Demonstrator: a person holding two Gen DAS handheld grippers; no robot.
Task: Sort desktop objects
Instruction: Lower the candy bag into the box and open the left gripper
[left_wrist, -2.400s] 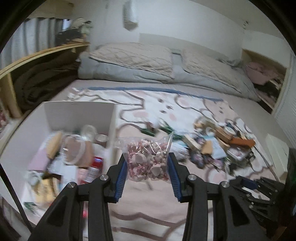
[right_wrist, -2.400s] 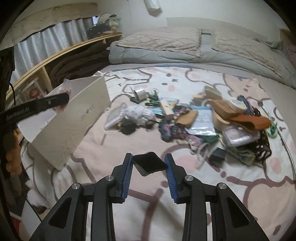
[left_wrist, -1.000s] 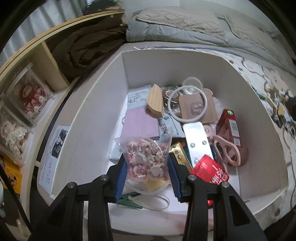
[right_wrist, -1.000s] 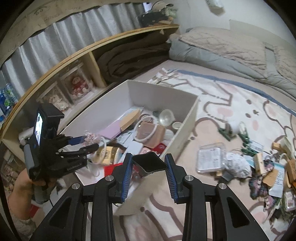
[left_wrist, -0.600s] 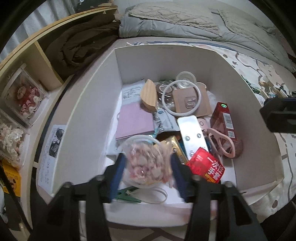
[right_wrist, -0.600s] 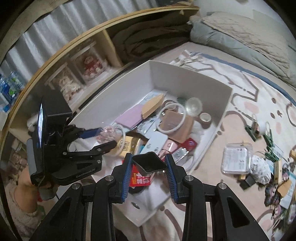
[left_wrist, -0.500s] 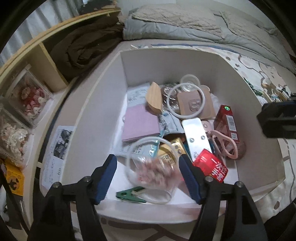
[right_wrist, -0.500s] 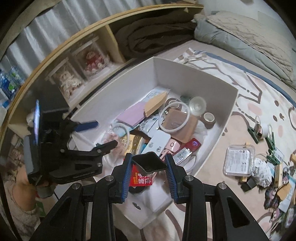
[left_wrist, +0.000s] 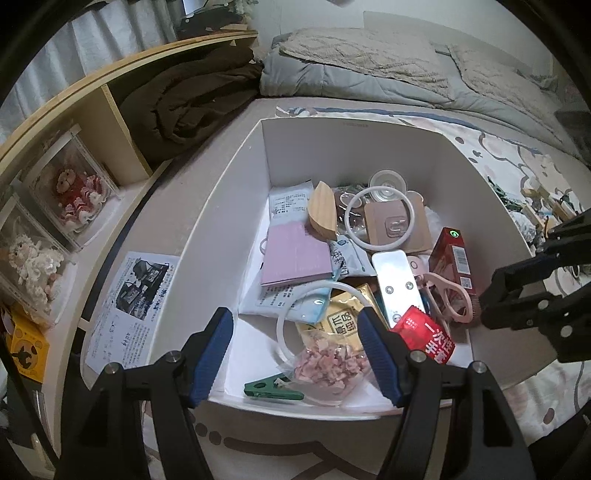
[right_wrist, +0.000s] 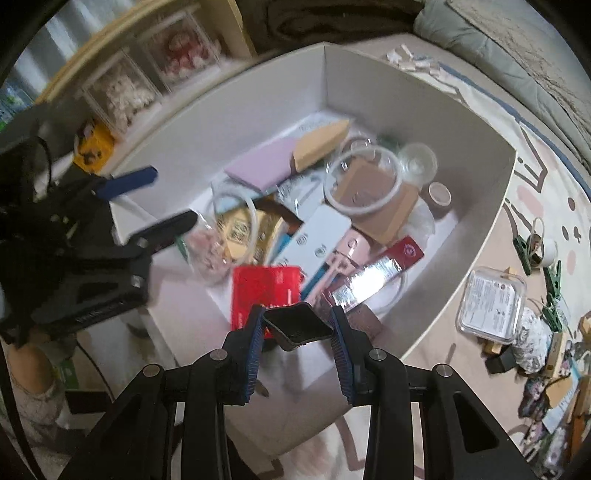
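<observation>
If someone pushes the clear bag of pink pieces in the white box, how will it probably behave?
The clear bag of pink pieces looks soft and thin, so it would probably crumple and sag, not slide as one stiff body. Its loose contents would likely shift inside. It lies partly on the green clip, so a push may drag that along.

I see a white box (left_wrist: 236, 206) holding a lilac pad (left_wrist: 295, 254), a pale wooden block (left_wrist: 323, 210), a white ring (left_wrist: 384, 218) on a brown card (left_wrist: 397, 227), a dark red carton (left_wrist: 452, 258), a red packet (left_wrist: 424, 332) with white lettering, a green clip (left_wrist: 273, 389) and a clear bag (left_wrist: 328, 365) of pink-and-cream bits. My left hand-held gripper (left_wrist: 297, 349) is black with blue pads. The right hand-held gripper (right_wrist: 297, 334) grips something black, perhaps glossy. The bedspread (right_wrist: 524, 184) is cream with pink and brown outlines.
</observation>
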